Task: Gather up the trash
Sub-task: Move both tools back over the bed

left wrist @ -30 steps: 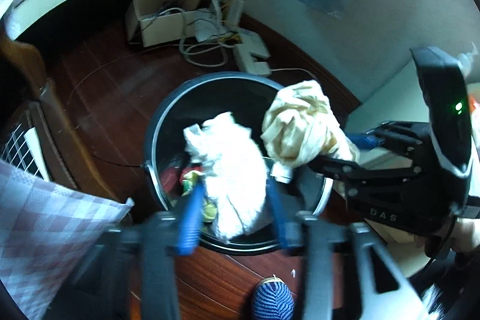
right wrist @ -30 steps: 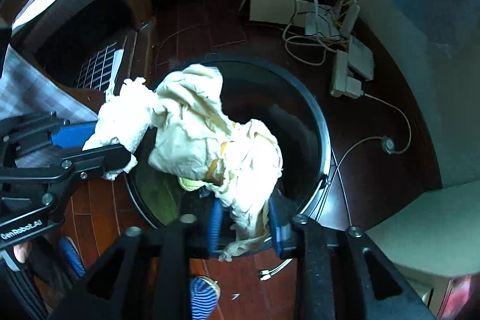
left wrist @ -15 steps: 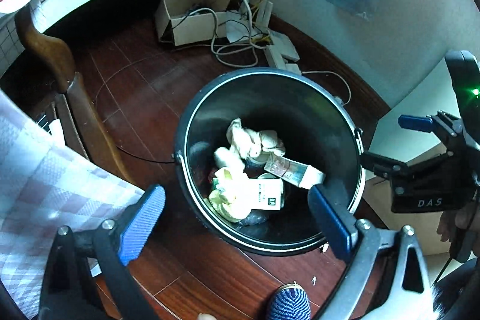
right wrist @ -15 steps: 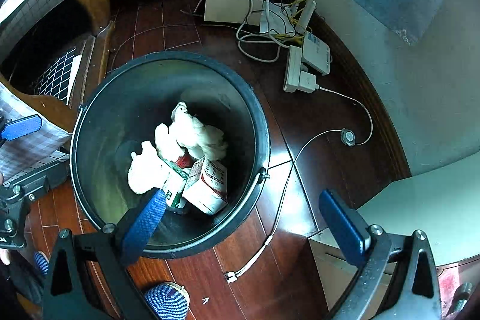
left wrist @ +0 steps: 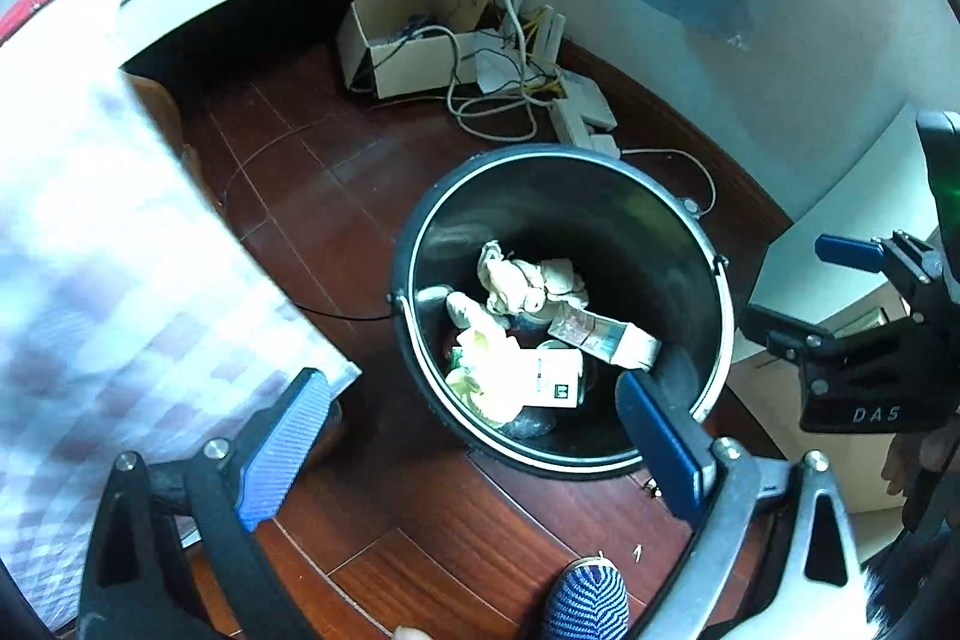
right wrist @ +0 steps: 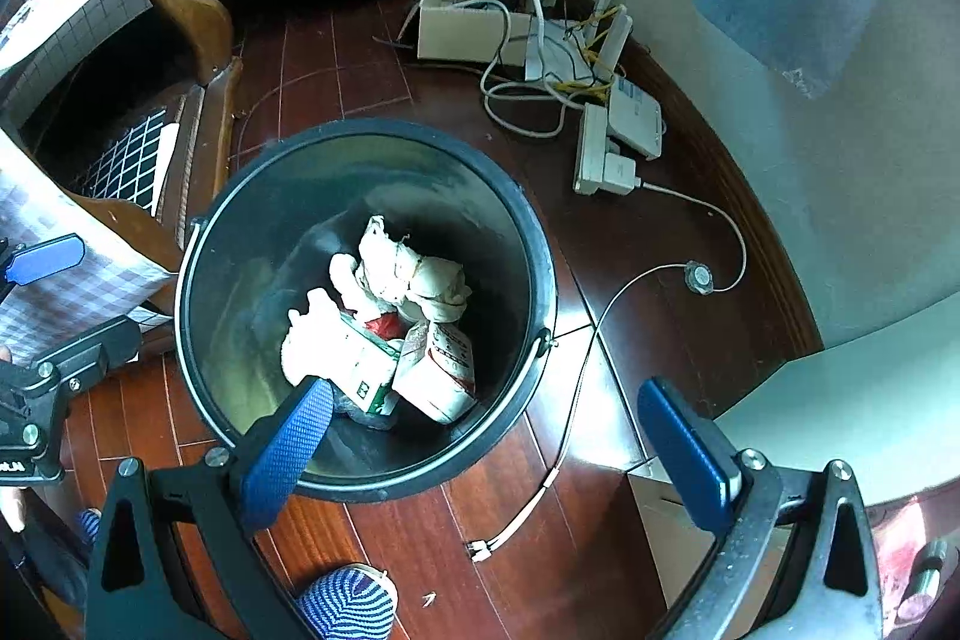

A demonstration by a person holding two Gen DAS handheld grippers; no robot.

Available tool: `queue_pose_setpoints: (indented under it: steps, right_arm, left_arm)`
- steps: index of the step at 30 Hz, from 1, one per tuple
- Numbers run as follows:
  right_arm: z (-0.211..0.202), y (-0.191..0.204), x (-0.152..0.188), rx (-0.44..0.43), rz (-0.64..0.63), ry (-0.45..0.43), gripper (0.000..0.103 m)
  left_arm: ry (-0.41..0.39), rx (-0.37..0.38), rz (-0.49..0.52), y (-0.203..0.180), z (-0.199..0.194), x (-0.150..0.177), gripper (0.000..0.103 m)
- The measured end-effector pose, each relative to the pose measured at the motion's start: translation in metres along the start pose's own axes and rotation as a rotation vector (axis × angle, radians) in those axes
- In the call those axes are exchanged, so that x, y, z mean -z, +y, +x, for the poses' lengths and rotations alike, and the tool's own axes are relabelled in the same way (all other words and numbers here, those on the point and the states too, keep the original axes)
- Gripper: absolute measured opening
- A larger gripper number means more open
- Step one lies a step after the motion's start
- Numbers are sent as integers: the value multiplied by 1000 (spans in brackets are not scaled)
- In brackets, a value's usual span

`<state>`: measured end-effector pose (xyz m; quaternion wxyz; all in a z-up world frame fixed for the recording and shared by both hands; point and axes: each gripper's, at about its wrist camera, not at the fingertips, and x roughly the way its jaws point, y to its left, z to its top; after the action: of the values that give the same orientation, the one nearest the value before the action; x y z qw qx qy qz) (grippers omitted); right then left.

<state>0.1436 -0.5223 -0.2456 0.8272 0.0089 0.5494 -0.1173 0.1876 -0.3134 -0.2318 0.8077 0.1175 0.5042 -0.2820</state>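
Both wads of crumpled paper, a second ago clamped over the black bin [left wrist: 414, 244], now lie inside it among the cartons: the white wad [right wrist: 414, 274] and the cream wad [left wrist: 486, 370]. The left gripper [left wrist: 474, 436] and right gripper [right wrist: 486, 430] have sprung wide and stand empty. Both have drawn back, baring the whole rim.
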Motion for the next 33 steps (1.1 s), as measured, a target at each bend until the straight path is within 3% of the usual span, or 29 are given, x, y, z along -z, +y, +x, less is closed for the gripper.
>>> queue_pose_setpoints:
  steps: [10,18,33]
  right_arm:
    - [-54,7,15,-3,10,-64,102]
    - [-96,27,9,-32,-7,-138,102]
    - [-145,111,-26,-128,-120,-242,102]
  left_arm:
    - [-58,-50,-16,4,-49,9,97]
    - [-135,-82,-28,16,-101,19,97]
    - [-256,-176,-163,92,-168,37,97]
